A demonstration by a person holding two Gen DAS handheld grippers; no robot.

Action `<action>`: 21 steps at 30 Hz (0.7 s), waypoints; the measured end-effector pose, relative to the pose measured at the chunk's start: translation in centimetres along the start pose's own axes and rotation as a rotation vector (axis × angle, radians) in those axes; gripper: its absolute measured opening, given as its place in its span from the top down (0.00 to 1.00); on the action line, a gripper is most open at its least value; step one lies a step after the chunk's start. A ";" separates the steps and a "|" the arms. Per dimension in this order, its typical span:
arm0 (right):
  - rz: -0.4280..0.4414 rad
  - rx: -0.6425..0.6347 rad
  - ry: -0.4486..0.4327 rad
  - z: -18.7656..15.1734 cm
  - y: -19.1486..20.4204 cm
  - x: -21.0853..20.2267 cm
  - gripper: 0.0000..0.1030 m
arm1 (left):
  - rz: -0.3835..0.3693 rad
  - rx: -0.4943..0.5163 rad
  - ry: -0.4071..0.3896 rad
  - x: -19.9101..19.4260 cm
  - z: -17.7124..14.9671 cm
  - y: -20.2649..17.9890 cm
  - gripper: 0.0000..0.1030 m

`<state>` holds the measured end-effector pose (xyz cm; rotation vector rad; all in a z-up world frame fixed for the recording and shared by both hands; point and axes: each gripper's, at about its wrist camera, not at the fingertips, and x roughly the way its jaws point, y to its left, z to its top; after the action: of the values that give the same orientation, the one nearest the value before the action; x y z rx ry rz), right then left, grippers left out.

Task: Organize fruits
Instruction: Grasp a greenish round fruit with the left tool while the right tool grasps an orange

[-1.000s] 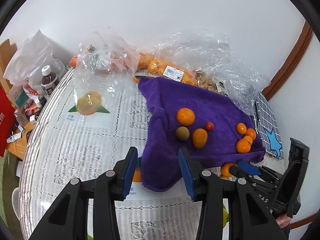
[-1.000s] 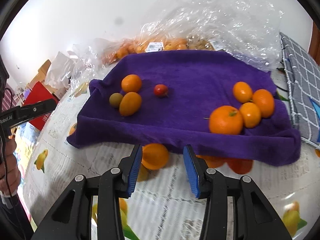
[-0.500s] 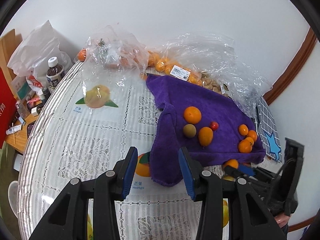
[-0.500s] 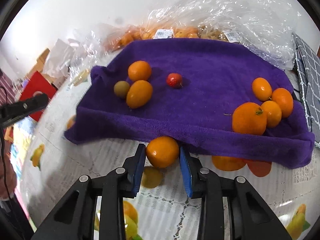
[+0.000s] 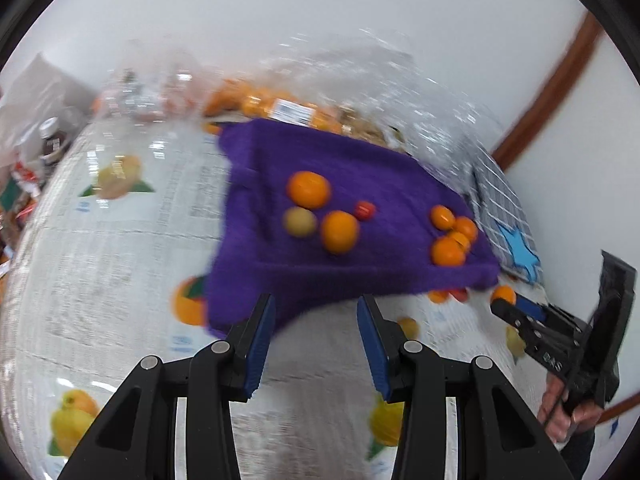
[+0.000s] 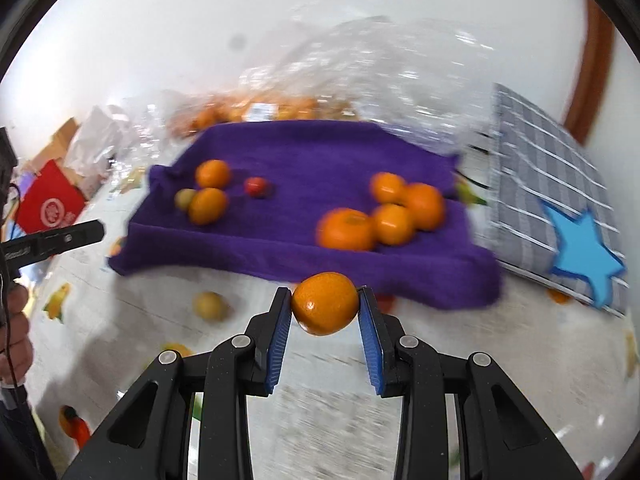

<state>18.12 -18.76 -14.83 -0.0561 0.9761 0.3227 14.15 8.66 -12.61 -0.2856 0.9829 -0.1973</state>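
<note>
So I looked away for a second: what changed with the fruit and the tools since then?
The right tool closed on the orange that lay on the table at the purple towel's front edge and lifted it clear. The left tool stays open and empty. The fruit on the towel has not moved.

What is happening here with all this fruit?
A person holds a gripper in each hand and sorts fruit on a table. The right gripper is shut on an orange, in front of the purple towel. Two groups of fruit lie on the towel already. The left gripper is open and holds nothing, near the towel's edge.
</note>
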 end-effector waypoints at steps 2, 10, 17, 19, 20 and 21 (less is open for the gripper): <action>-0.023 0.022 0.006 -0.7 -1.4 -0.2 0.67 | -0.036 0.033 0.005 0.4 -0.6 -1.7 0.61; -0.052 0.132 0.009 -2.9 -6.4 -1.2 0.67 | -0.079 0.098 0.085 4.0 -1.5 -6.2 0.62; -0.076 0.164 0.004 -4.1 -8.2 -2.3 0.67 | -0.042 0.128 0.136 6.8 -2.0 -7.9 0.62; -0.085 0.172 0.006 -4.4 -8.7 -2.3 0.67 | -0.013 0.143 0.141 7.3 -2.2 -8.2 0.63; -0.086 0.180 0.009 -4.5 -9.0 -2.3 0.67 | 0.007 0.153 0.143 7.6 -2.3 -8.4 0.65; -0.083 0.189 0.013 -4.6 -9.2 -2.2 0.67 | 0.014 0.157 0.145 7.8 -2.3 -8.4 0.68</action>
<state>15.97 -28.92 -16.51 0.0729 1.0102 0.1527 16.11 -1.89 -17.25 -0.1217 1.1063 -0.2845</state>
